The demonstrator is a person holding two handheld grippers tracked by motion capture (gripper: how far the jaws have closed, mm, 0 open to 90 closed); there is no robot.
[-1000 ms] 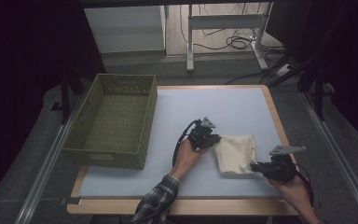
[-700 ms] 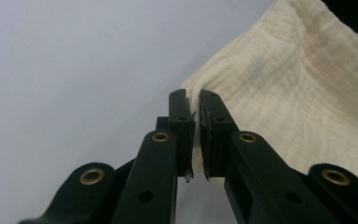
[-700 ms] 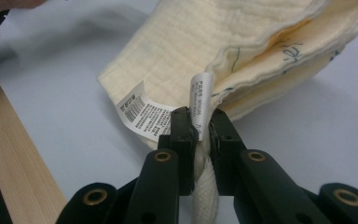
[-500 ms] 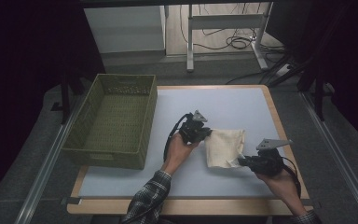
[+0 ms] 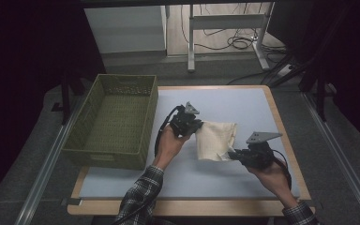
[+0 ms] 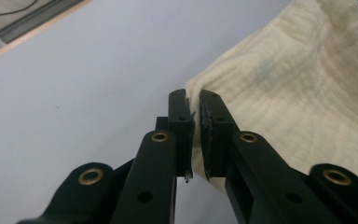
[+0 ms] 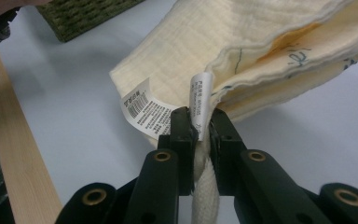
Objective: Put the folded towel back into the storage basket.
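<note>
Pale blue table (image 5: 225,101) carries a green basket (image 5: 115,123) left of both hands. Left gripper (image 5: 193,127) and right gripper (image 5: 232,154) each clamp the cream cloth (image 5: 215,139) between them, mid-table.

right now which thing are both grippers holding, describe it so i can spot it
On the pale blue table top, right of the green woven basket, is a folded cream muslin cloth. It is the one soft, pale item, with a white printed care label at one corner.
</note>
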